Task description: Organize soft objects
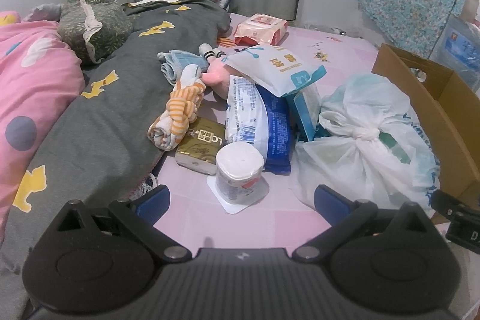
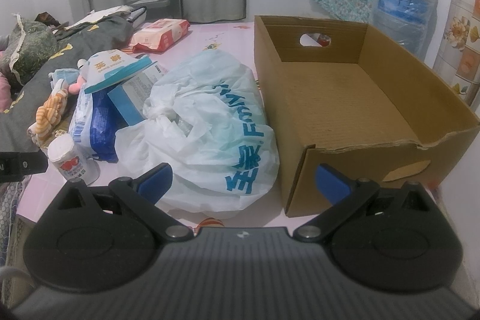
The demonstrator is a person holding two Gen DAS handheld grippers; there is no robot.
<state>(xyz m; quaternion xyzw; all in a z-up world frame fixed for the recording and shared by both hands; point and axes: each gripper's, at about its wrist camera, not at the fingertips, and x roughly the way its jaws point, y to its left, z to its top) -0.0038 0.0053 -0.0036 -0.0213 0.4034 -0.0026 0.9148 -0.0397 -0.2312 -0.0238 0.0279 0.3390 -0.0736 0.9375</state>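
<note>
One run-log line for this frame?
stage: start | left gripper: open | right gripper: open | cardboard box: empty | plastic bag: beside box

Knotted plastic bag (white) beside box.

Left gripper: hanging low, facing forward, its two blue-padded fingers spreading wide apart, jaws gaping and gripping nothing.
Right gripper: sitting level, also facing forward, fingers splaying wide, nothing lying between the pads.
Bodies: both black housings filling the bottom of their own views, linkage arms angling outward from the pivot pins.
Cross views: a black part of the right gripper showing at the right edge of the left wrist view; a black part of the left gripper showing at the left edge of the right wrist view.
</note>
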